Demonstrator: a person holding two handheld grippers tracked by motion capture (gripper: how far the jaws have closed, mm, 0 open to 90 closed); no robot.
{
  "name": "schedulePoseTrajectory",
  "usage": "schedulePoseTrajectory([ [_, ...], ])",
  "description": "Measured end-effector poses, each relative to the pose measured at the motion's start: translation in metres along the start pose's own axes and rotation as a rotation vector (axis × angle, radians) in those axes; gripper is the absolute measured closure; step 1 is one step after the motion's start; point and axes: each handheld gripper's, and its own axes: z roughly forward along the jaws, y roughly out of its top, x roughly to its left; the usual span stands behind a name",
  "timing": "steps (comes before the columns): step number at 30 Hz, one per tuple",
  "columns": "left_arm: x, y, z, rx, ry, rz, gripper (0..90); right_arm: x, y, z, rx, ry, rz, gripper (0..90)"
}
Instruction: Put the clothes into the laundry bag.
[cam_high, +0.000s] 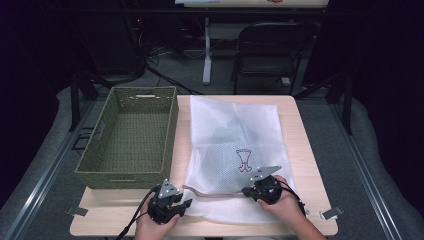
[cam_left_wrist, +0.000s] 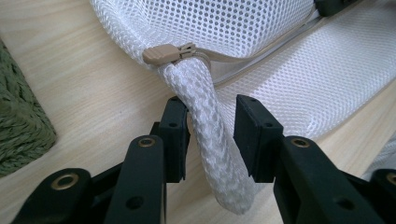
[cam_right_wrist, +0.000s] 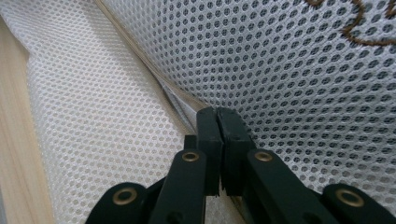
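A white mesh laundry bag (cam_high: 235, 145) lies flat on the wooden table (cam_high: 302, 140), with a brown embroidered mark and something dark inside. Its tan zipper (cam_high: 212, 192) runs along the near edge. My left gripper (cam_high: 172, 202) sits at the bag's near left corner. In the left gripper view its jaws (cam_left_wrist: 211, 112) stand open on either side of the bag's white mesh loop (cam_left_wrist: 196, 84), just below the tan zipper pull (cam_left_wrist: 161, 54). My right gripper (cam_high: 260, 190) is shut (cam_right_wrist: 217, 114) on the bag's mesh by the zipper seam (cam_right_wrist: 140, 51).
A green woven basket (cam_high: 125, 175) stands empty on the left half of the table, its corner (cam_left_wrist: 18, 130) close to my left gripper. Beyond the table are a black folding chair (cam_high: 270, 50), a desk leg and cables on the floor.
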Motion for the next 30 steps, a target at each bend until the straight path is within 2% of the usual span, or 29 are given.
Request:
schedulePoseTrajectory([
  [6, -0.001, 0.002, 0.012, 0.016, -0.015, -0.007, 57.8, 0.000, 0.000, 0.000, 0.002, -0.002, 0.000, 88.9],
  [7, -0.001, 0.003, 0.013, 0.018, -0.013, 0.003, 57.5, 0.000, 0.000, 0.000, 0.002, -0.002, -0.001, 88.8],
  [15, 0.001, 0.006, 0.012, -0.016, -0.017, -0.014, 56.9, 0.000, 0.000, -0.001, 0.000, -0.002, -0.007, 88.8],
  [18, 0.002, 0.006, 0.007, -0.044, -0.021, -0.027, 64.8, 0.000, 0.000, -0.001, 0.000, -0.001, -0.007, 88.8],
  [23, 0.000, 0.007, 0.002, -0.065, -0.017, -0.020, 81.7, 0.000, 0.000, -0.001, -0.002, -0.005, -0.009, 88.7],
  [27, -0.003, 0.008, 0.000, -0.072, -0.012, 0.009, 83.9, 0.001, 0.000, -0.002, -0.004, -0.003, 0.002, 88.2],
  [30, -0.003, 0.008, 0.000, -0.075, -0.014, 0.009, 84.1, 0.002, 0.000, -0.007, -0.021, -0.001, 0.001, 84.5],
])
